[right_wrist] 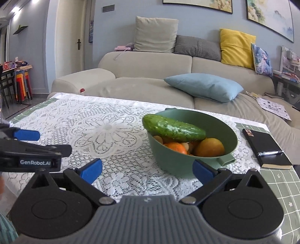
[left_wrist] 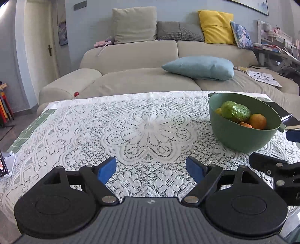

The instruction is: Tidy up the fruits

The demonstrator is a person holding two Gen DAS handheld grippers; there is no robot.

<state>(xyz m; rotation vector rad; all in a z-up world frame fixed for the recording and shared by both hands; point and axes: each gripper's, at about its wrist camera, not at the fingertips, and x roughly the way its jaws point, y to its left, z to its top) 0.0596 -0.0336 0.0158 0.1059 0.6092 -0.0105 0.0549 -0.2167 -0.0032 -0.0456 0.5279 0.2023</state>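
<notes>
green bowl (right_wrist: 193, 150) of fruit just beyond spread right tongs (right_wrist: 148, 169); left tongs (left_wrist: 151, 169) spread.

A big beige sofa (left_wrist: 150, 62) is sitting at 12 o'clock, behind the table (right_wrist: 277, 187) with its white lace cloth (left_wrist: 131, 127). A blue pillow (left_wrist: 198, 67) is lying on the seat at 1 o'clock. A yellow cushion (right_wrist: 236, 47) is leaning on the sofa back at 2 o'clock. The wall (right_wrist: 120, 24) is looking pale blue. A cream door (left_wrist: 40, 47) is standing at 10 o'clock. 2 framed paintings (right_wrist: 270, 16) are hanging up high.
</notes>
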